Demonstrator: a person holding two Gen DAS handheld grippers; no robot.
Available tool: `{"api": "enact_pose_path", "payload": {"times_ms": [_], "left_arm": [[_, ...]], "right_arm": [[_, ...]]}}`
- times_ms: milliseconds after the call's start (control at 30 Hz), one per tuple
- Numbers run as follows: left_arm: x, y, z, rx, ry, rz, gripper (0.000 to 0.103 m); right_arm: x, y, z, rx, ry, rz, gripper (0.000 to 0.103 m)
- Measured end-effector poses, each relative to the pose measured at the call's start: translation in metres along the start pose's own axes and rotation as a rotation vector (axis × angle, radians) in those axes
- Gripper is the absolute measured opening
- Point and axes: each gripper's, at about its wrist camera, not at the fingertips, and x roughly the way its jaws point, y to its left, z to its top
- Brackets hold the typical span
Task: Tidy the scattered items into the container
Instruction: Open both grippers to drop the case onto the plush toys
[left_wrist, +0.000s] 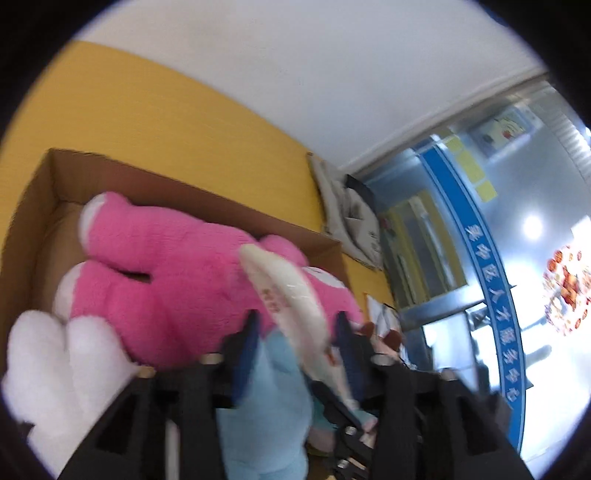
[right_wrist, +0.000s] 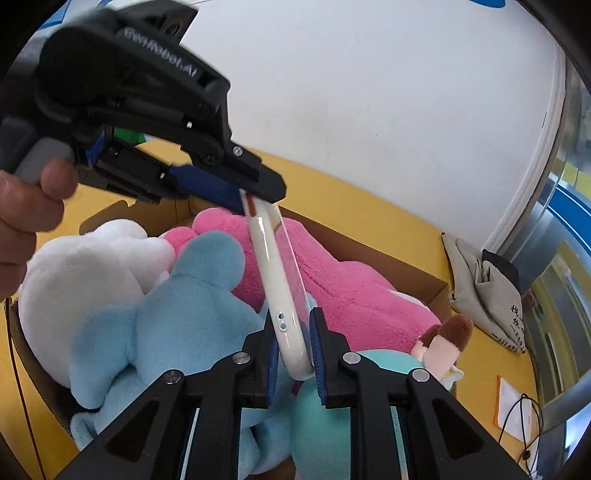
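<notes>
A flat white tablet-like device (right_wrist: 275, 280) with a clear face is held over an open cardboard box (right_wrist: 417, 273). My right gripper (right_wrist: 293, 350) is shut on its near end. My left gripper (right_wrist: 245, 201) is shut on its far end; in the left wrist view that gripper (left_wrist: 295, 332) grips the same device (left_wrist: 291, 295). The box (left_wrist: 48, 192) holds a pink plush (right_wrist: 343, 280), a white plush (right_wrist: 77, 266), a light blue plush (right_wrist: 173, 314) and a teal plush (right_wrist: 373, 373).
The box sits on a yellow surface (right_wrist: 480, 354). A grey cloth bag (right_wrist: 480, 291) lies to the right by the white wall. A white paper with a black cable (right_wrist: 517, 410) lies at the right edge. A glass door (left_wrist: 480, 277) stands beyond.
</notes>
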Motion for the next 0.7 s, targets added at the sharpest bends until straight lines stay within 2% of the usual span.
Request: {"api": "enact_pose_path", "payload": {"times_ms": [33, 100, 167, 200, 233, 267, 467, 533, 600, 700], "left_arm": [[-0.005, 0.004, -0.002, -0.023, -0.024, 0.024, 0.068], [-0.016, 0.008, -0.004, -0.035, -0.053, 0.034, 0.069], [-0.030, 0.005, -0.009, -0.022, -0.077, 0.059, 0.070], [-0.035, 0.000, -0.012, -0.002, -0.088, 0.083, 0.070], [-0.042, -0.006, -0.016, 0.027, -0.098, 0.117, 0.070], [-0.048, -0.014, -0.021, 0.060, -0.104, 0.156, 0.070], [-0.082, -0.063, -0.069, 0.274, -0.145, 0.349, 0.070], [-0.092, -0.074, -0.084, 0.309, -0.150, 0.376, 0.071], [-0.102, -0.081, -0.103, 0.329, -0.168, 0.405, 0.074], [-0.113, -0.086, -0.139, 0.357, -0.218, 0.487, 0.076]], "right_arm": [[0.000, -0.001, 0.000, 0.001, 0.000, 0.001, 0.019], [-0.002, -0.001, -0.001, 0.014, 0.003, 0.016, 0.030], [-0.008, -0.005, -0.003, 0.053, 0.000, 0.032, 0.062], [-0.011, -0.008, -0.004, 0.072, -0.005, 0.042, 0.068], [-0.016, -0.011, -0.006, 0.095, -0.009, 0.067, 0.078], [-0.020, -0.013, -0.006, 0.109, -0.013, 0.088, 0.083], [-0.059, -0.016, -0.011, 0.141, -0.030, 0.125, 0.092], [-0.074, -0.018, -0.015, 0.165, -0.019, 0.125, 0.093], [-0.088, -0.016, -0.020, 0.195, 0.002, 0.087, 0.094], [-0.109, -0.017, -0.037, 0.244, 0.008, 0.061, 0.100]]}}
